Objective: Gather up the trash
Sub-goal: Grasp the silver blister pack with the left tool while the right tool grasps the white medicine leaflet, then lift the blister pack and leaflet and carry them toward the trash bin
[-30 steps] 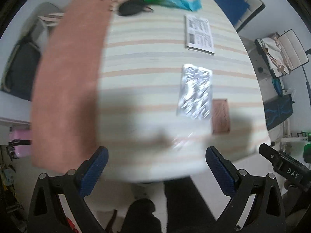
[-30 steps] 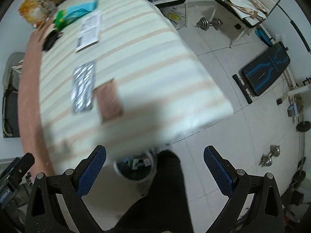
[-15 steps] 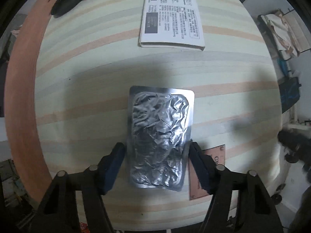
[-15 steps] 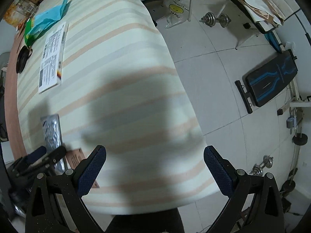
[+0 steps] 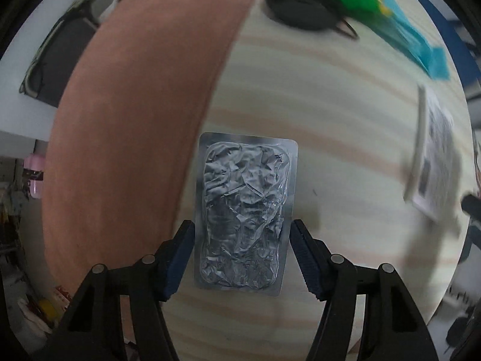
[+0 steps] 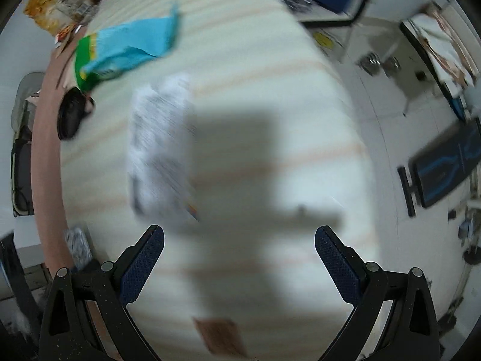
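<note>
Left gripper [image 5: 242, 252]: jaws closed against both long edges of a crumpled foil blister pack [image 5: 245, 210], above the striped tablecloth [image 5: 345, 156] (lifted or resting, cannot tell). Right gripper [image 6: 239, 266]: jaws spread wide, empty, over a blurred white leaflet [image 6: 160, 150].

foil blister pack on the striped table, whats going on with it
A person is collecting trash with a hand-held gripper in each hand. The left hand-held gripper has closed on the crumpled foil blister pack, one finger on each long edge, over the striped tablecloth. The right hand-held gripper is open and empty above the printed white box. A green and blue snack bag and a black pouch lie farther back.
</note>
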